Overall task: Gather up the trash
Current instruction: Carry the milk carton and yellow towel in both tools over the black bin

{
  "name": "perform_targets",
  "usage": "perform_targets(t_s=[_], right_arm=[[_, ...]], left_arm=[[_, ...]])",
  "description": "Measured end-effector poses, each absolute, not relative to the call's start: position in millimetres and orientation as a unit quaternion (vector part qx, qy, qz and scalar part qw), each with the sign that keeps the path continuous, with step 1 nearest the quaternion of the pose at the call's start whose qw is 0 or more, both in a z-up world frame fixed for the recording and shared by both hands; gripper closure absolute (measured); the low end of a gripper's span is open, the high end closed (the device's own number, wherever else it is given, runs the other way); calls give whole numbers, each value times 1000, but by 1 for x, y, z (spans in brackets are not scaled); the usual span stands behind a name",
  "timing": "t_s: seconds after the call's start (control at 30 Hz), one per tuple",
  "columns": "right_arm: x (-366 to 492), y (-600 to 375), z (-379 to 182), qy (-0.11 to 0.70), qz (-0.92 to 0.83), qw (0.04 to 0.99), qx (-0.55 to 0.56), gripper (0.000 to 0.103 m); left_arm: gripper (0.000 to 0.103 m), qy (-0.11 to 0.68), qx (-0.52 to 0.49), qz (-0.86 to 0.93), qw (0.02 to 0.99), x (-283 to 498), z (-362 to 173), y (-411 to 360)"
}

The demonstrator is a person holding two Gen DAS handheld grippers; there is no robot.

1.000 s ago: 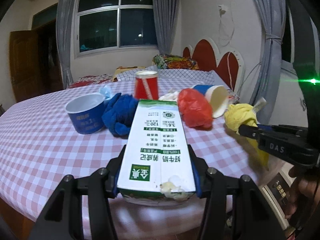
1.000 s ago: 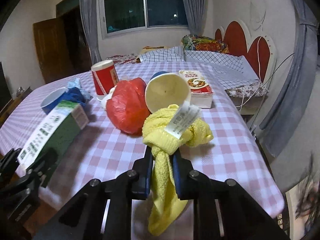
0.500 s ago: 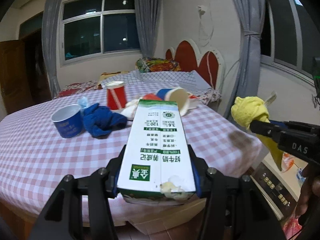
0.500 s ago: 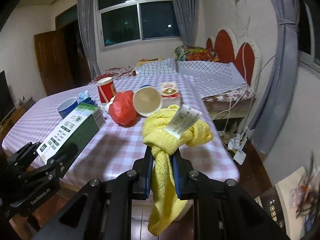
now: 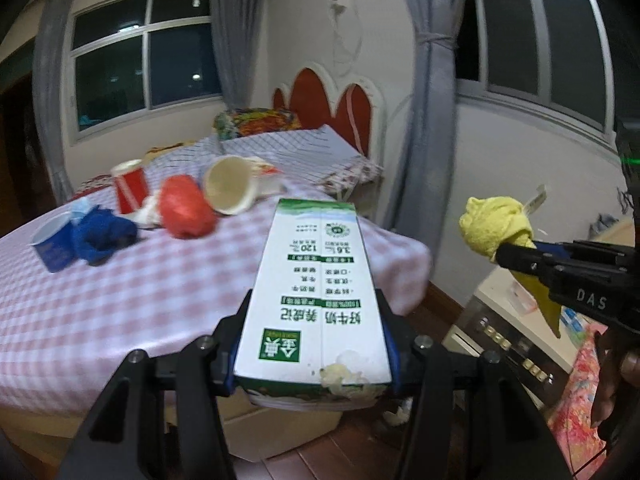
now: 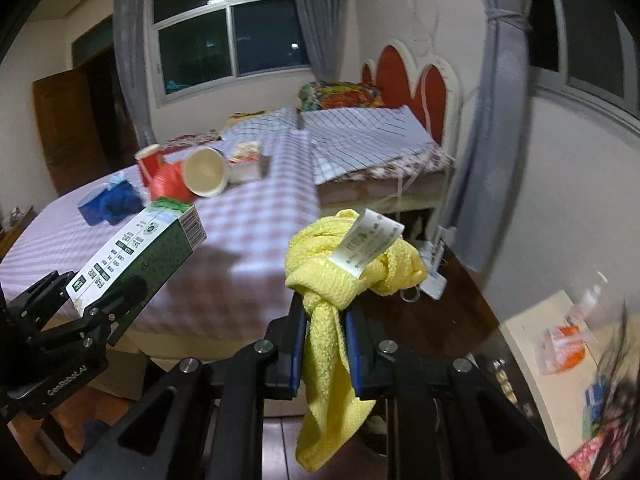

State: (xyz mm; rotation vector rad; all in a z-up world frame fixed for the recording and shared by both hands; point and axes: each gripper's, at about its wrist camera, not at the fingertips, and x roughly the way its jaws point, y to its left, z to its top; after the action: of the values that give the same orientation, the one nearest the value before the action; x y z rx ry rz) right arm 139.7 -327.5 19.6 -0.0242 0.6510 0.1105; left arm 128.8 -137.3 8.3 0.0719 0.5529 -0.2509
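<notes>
My left gripper (image 5: 314,316) is shut on a white and green milk carton (image 5: 316,280), held in the air off the table's right edge; it also shows in the right wrist view (image 6: 136,256). My right gripper (image 6: 326,320) is shut on a knotted yellow cloth (image 6: 340,276) with a white label, which also shows in the left wrist view (image 5: 496,228), to the right of the carton. On the pink checked table (image 5: 120,300) lie a red bag (image 5: 184,208), a tipped paper cup (image 5: 228,188), a red cup (image 5: 130,188), a blue cloth (image 5: 102,232) and a blue cup (image 5: 50,244).
A bed (image 6: 360,132) with a red headboard stands behind the table. A flat food box (image 6: 246,164) lies at the table's far side. A white appliance (image 6: 560,340) with clutter stands at the right. A cardboard box (image 5: 272,428) sits on the wooden floor below the table.
Both grippers have pulled back from the table and swung right, carrying the carton and the yellow cloth. The table's items now sit farther off to the left.
</notes>
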Motion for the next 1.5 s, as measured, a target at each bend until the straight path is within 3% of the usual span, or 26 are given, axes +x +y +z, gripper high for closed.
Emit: perform_targets(t_s=[0.4,0.9,1.5], right_arm=[[113,-401,-22,354,1,935,11,83],[127,-446,-86,404,-9,914,22,83],[169,-483,-223,480,17,877,23,83]], left_arm=[[49,300,61,-186,934,119,-21,-212],[49,372,72,-219,899,132,-97,-268],[49,426,68,-225,874,168,-206,-298]])
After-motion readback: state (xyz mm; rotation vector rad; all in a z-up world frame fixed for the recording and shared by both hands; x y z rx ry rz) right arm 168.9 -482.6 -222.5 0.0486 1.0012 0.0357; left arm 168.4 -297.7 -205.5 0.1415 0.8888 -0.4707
